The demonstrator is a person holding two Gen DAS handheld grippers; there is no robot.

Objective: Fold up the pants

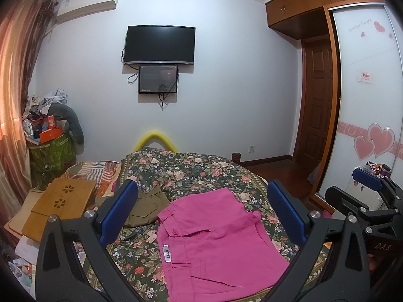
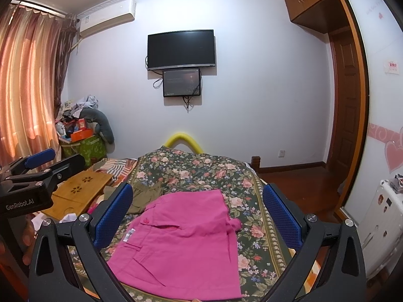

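**Pink pants folded on bed, both grippers empty above them**

While both grippers hang over the near end of the bed, neither touches any cloth. The left gripper (image 1: 202, 212) has its blue-padded fingers (image 1: 118, 210) spread wide apart, nothing between them. The right gripper (image 2: 197, 215) is likewise spread wide with nothing held, and it shows at the right edge of the left wrist view, beside the left one. The pink pants (image 1: 214, 241) lie flat in a compact folded stack on the floral bedspread (image 1: 196, 171), waistband button and white label facing up on the left side, a small flap poking out at the right edge. Olive-green pants (image 1: 148, 206) lie just beyond, touching the pink stack's far-left corner. A wooden lap desk (image 1: 63, 201) sits left of the bedspread. A dark TV (image 1: 160, 44) hangs on the far wall.
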